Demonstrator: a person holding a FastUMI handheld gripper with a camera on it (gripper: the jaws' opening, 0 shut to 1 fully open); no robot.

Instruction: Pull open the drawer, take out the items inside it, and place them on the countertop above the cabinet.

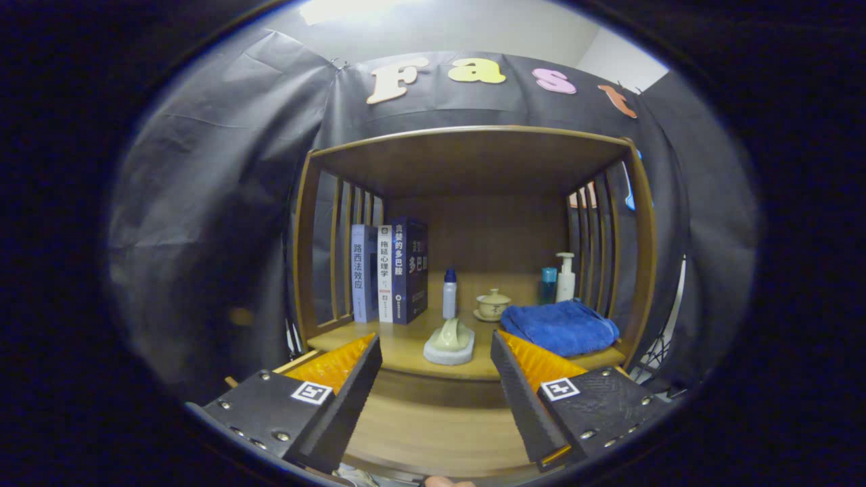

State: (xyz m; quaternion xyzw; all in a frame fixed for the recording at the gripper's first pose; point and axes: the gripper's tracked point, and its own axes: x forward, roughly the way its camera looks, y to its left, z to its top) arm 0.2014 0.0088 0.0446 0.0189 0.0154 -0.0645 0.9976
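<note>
My gripper (435, 338) is open, its fingers spread wide with nothing pressed between them. Just beyond the fingertips, near the front edge of the wooden countertop (406, 352), a pale green curved item (450, 335) rests on a round grey base. Below the countertop edge, light wood of the drawer (433, 433) shows between the fingers; I cannot tell how far out it stands or what lies in it. A small whitish thing (355, 477) and a pinkish tip (446, 481) peek in at the very bottom.
On the countertop stand three books (389, 270) at the left, a white bottle with a blue cap (449, 294), a lidded tea cup (493, 304), a folded blue towel (560, 326), a blue bottle (548, 284) and a pump bottle (565, 277). Slatted sides and a top board enclose the shelf.
</note>
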